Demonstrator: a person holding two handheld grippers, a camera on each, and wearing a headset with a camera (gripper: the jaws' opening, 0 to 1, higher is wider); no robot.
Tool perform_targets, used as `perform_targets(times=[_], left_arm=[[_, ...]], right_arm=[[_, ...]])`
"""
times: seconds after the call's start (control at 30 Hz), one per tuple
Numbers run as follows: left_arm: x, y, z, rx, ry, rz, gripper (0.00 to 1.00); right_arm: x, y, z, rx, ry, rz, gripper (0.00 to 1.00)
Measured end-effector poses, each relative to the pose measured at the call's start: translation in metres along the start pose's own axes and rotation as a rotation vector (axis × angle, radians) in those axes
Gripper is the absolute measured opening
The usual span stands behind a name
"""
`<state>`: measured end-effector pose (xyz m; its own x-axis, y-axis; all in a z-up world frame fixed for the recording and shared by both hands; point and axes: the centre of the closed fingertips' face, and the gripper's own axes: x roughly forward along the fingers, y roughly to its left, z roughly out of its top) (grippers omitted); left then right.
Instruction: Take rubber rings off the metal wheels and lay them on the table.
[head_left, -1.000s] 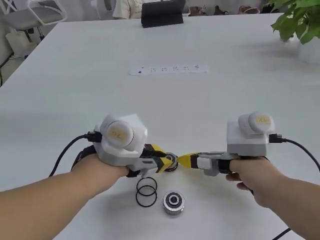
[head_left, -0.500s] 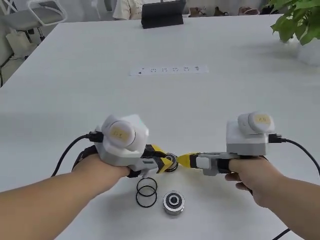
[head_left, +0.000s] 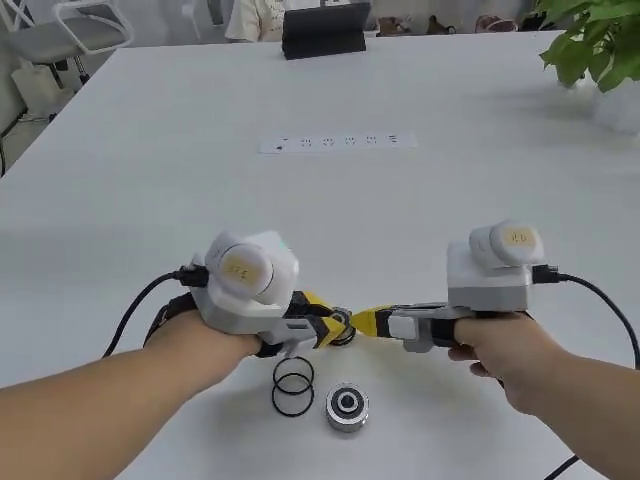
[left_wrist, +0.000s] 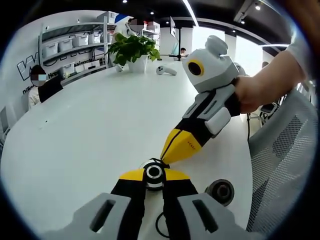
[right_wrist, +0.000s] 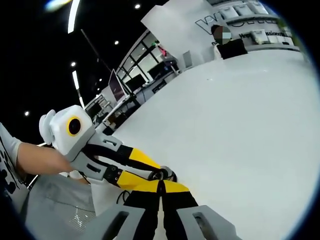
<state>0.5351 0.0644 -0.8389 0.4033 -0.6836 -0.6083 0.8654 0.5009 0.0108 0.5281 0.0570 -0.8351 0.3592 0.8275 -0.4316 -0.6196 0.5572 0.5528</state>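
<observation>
Yellow jaws of my left gripper are clamped on a metal wheel, pinning it so it can't spin or slide while its rim is worked. My right gripper meets it head-on, jaws pressed together to a point touching that rim, presumably to pick at the rubber; whether it has the ring I cannot tell. On the table nearer me lie 2 rubber rings, overlapping, with 1 seemingly stripped wheel just beside them.
</observation>
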Motion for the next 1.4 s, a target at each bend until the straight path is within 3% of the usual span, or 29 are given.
perform_targets(times=[0.43, 0.77, 1.17, 1.33, 1.4], left_arm=[[0.000, 0.000, 0.000, 0.009, 0.011, 0.000, 0.07], [0.001, -0.002, 0.001, 0.022, 0.014, 0.004, 0.07], [0.001, -0.004, 0.001, 0.024, 0.013, -0.004, 0.07], [0.001, -0.005, 0.001, 0.026, 0.012, -0.004, 0.07], [0.001, -0.005, 0.001, 0.030, 0.014, -0.005, 0.07]], right_arm=[[0.001, 0.001, 0.000, -0.030, 0.002, 0.008, 0.00], [0.000, 0.012, 0.002, -0.042, -0.004, 0.044, 0.00], [-0.008, 0.021, 0.002, 0.071, -0.038, 0.136, 0.00], [-0.007, 0.018, 0.001, 0.057, -0.034, 0.103, 0.00], [-0.005, 0.010, -0.002, 0.053, -0.012, 0.048, 0.00]])
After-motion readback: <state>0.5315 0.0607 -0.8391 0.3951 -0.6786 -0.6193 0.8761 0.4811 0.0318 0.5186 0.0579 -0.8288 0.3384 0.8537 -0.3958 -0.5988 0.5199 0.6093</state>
